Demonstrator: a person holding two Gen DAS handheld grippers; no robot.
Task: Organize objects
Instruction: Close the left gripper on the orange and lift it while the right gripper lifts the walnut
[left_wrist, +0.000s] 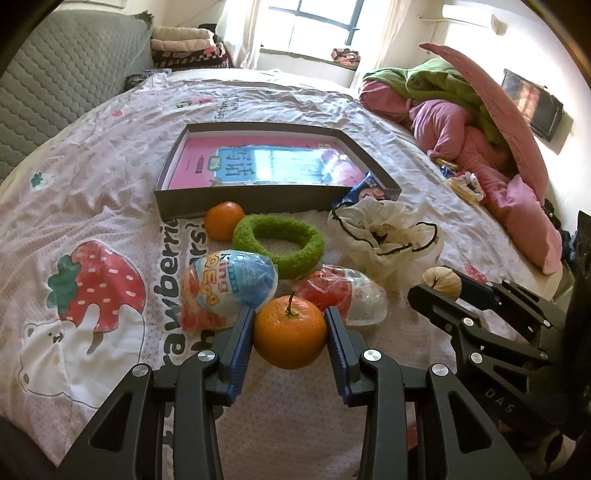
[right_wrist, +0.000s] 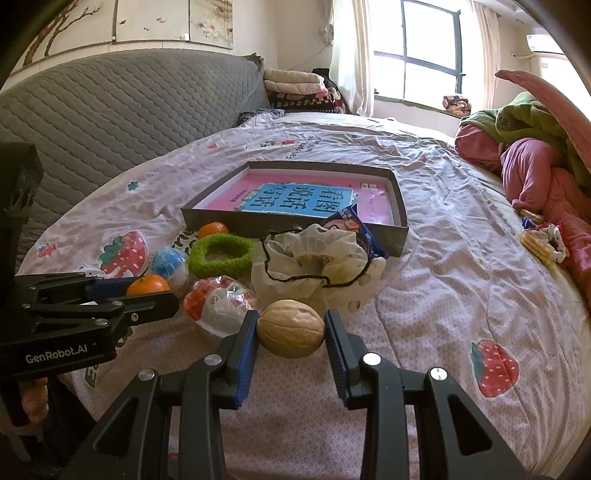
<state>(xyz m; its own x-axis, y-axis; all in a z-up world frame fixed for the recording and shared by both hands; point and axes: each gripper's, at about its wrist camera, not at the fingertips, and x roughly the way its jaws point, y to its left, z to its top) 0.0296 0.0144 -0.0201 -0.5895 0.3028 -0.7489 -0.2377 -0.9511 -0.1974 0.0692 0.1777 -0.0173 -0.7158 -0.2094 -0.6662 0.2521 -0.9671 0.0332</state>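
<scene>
My left gripper (left_wrist: 290, 328) is shut on an orange with a short stem (left_wrist: 290, 334), its blue pads pressed on both sides just above the bedsheet. My right gripper (right_wrist: 291, 330) is shut on a tan walnut (right_wrist: 290, 333); in the left wrist view the walnut (left_wrist: 441, 282) shows at the right gripper's tip. Behind them lie a blue toy egg (left_wrist: 236, 282), a red-and-clear toy egg (left_wrist: 345, 295), a green fuzzy ring (left_wrist: 279, 242), a second orange (left_wrist: 224, 220) and a white frilly cloth (left_wrist: 384, 236). A grey shallow box (left_wrist: 258, 199) holds a pink book (left_wrist: 266, 166).
A blue snack packet (right_wrist: 354, 227) leans at the box's near right corner. Pink and green bedding (left_wrist: 461, 118) is piled at the right of the bed. A grey quilted headboard (right_wrist: 110, 118) stands at the left, with folded blankets (right_wrist: 295, 88) beyond it.
</scene>
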